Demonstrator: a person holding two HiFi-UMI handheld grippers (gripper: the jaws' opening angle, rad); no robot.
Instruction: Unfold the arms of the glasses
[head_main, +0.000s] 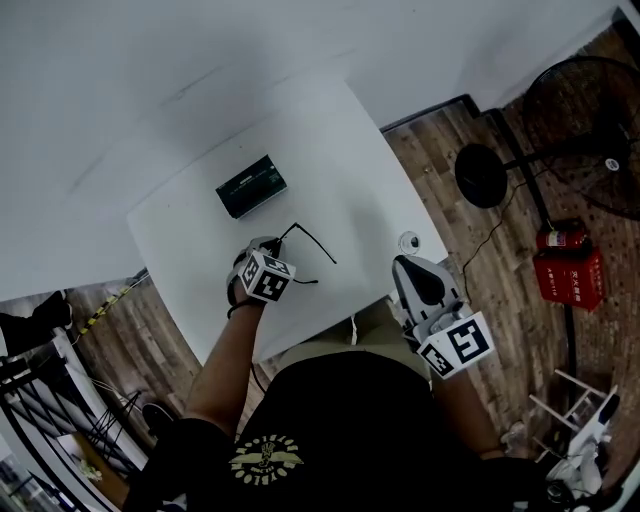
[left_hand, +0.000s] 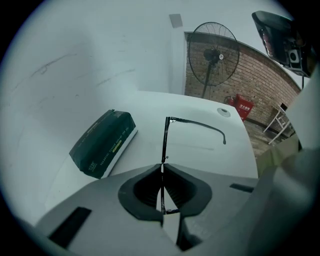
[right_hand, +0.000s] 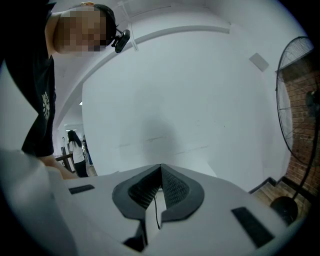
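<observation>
Thin black glasses (head_main: 305, 240) lie on the white table (head_main: 340, 150), near its front edge. My left gripper (head_main: 266, 250) points steeply down at them and is shut on the front frame (left_hand: 163, 142), which runs straight out from between its jaws. One arm (left_hand: 200, 125) is swung out from the far hinge and curves to the right over the table. The other arm is hidden by the jaws. My right gripper (head_main: 404, 268) hovers beside the table's front right corner, shut with nothing in it. In the right gripper view it (right_hand: 160, 167) faces a bare white wall.
A dark green box (head_main: 250, 187) lies behind the glasses, left of them in the left gripper view (left_hand: 102, 142). A small round white object (head_main: 408, 241) sits at the table's right corner. A floor fan (head_main: 590, 130) and a red box (head_main: 568, 265) stand on the wooden floor to the right.
</observation>
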